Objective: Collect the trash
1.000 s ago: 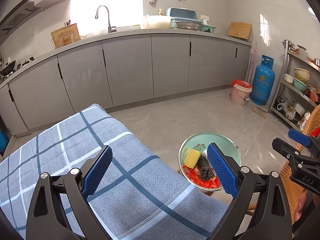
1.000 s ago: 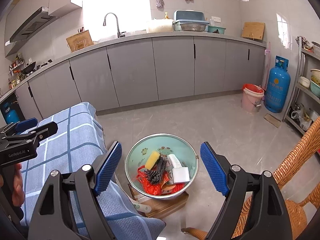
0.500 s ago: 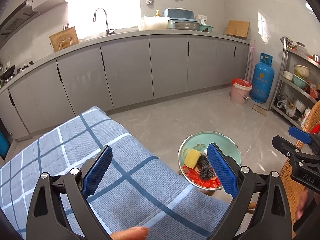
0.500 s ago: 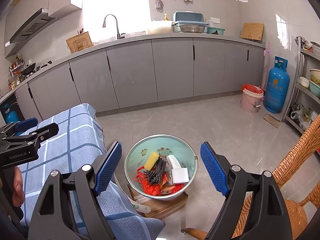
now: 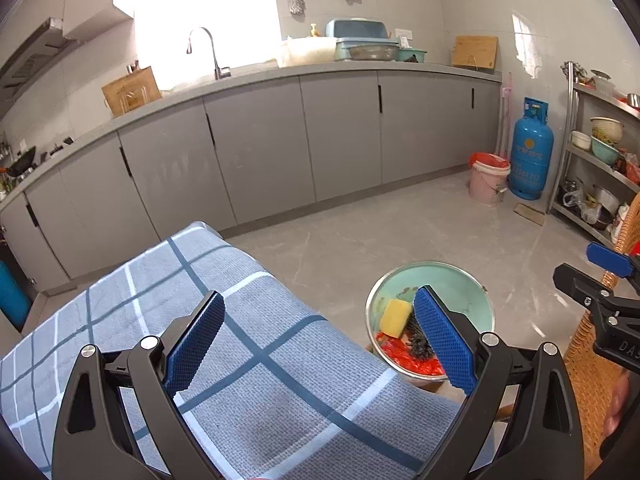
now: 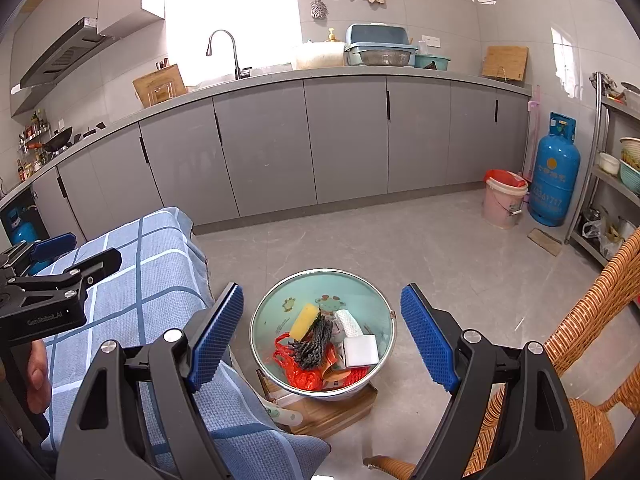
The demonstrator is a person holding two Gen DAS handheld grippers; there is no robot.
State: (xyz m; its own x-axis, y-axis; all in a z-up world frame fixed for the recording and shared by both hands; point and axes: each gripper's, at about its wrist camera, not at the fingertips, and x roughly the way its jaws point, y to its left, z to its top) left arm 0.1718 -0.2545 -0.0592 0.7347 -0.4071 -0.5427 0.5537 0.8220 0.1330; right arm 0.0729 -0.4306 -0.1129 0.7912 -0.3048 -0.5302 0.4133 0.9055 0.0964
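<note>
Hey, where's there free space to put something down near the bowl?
The checked cloth between the open left gripper and the cabinets is bare. So is the floor between bowl, pink bucket and wicker chair. The bowl itself is crowded with trash.

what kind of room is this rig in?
A home kitchen, most likely: a long counter with a sink faucet over grey cabinets, a range hood on the left wall, and a blue gas cylinder beside a rack of bowls.
</note>
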